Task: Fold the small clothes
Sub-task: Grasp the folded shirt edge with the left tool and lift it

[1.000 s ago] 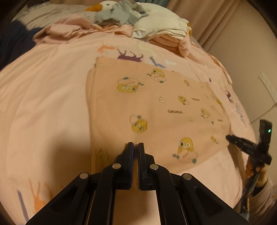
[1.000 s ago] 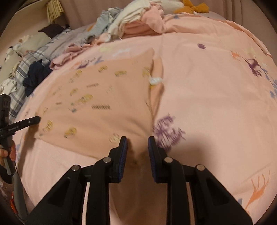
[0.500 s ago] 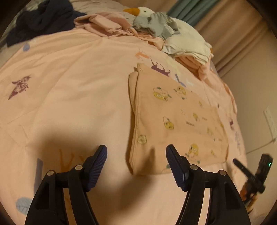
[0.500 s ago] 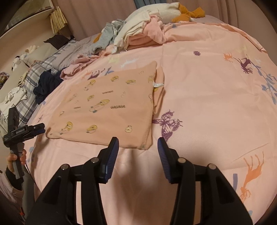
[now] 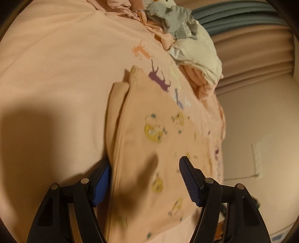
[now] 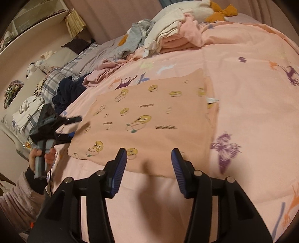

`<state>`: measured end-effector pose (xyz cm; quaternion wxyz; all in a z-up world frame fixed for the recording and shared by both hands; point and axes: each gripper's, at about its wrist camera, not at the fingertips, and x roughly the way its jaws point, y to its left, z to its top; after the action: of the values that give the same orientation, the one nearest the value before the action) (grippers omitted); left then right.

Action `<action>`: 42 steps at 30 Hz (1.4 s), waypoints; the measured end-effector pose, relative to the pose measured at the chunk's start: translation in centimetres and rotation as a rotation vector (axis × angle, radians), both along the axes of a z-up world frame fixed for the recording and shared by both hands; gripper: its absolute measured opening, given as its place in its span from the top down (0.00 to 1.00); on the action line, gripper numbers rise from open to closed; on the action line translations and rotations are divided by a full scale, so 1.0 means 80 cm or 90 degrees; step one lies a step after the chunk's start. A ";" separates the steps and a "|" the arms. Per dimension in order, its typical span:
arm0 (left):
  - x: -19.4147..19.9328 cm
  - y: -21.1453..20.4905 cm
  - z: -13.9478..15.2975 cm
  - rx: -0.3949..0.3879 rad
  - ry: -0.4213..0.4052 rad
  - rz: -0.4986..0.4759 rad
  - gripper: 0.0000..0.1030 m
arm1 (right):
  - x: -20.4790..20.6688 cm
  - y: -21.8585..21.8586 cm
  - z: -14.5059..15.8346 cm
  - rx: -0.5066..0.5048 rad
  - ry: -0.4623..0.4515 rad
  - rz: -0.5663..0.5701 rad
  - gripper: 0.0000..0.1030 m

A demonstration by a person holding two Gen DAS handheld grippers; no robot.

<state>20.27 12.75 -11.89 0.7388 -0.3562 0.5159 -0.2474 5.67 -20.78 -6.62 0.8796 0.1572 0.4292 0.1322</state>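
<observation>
A folded peach garment with yellow duck prints (image 6: 149, 119) lies flat on the pink bedspread (image 6: 252, 112); it also shows in the left wrist view (image 5: 149, 149). My left gripper (image 5: 144, 175) is open, its jaws standing either side of the garment's ribbed left edge, low over it. That gripper also shows in the right wrist view (image 6: 72, 126), at the garment's left end. My right gripper (image 6: 149, 164) is open and empty, just above the garment's near edge.
A heap of unfolded clothes (image 6: 168, 37) and a plush duck (image 6: 214, 11) lie at the head of the bed; the heap also shows in the left wrist view (image 5: 186, 37). Dark and plaid clothes (image 6: 65, 89) lie at the left. A wall (image 5: 261, 130) is on the right.
Both grippers have opened wide. The left one has swung in over the garment's left edge. The right one has pulled back a little and sits at the near edge.
</observation>
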 end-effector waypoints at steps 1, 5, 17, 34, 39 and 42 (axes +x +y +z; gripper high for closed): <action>0.006 -0.001 0.000 -0.007 0.002 0.003 0.33 | 0.005 0.004 -0.001 0.001 0.000 0.007 0.51; 0.027 -0.015 0.002 -0.007 0.006 -0.002 0.33 | 0.030 0.022 -0.007 0.004 0.009 0.030 0.51; 0.030 -0.052 0.016 0.084 -0.027 -0.070 0.59 | 0.149 0.088 -0.018 -0.012 0.028 0.064 0.51; 0.026 -0.047 0.022 0.132 -0.016 -0.051 0.83 | 0.171 0.113 -0.027 -0.099 0.068 0.054 0.81; 0.026 -0.051 0.024 0.154 -0.016 -0.050 0.83 | 0.133 0.116 -0.028 -0.089 0.067 0.073 0.81; 0.027 -0.055 0.026 0.168 -0.014 -0.047 0.83 | 0.118 0.127 -0.039 -0.111 0.065 0.092 0.80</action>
<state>22.40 8.38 -9.80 0.7754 -0.2342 0.5482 -0.2083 15.11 -10.59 -9.73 0.8552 0.0551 0.4934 0.1490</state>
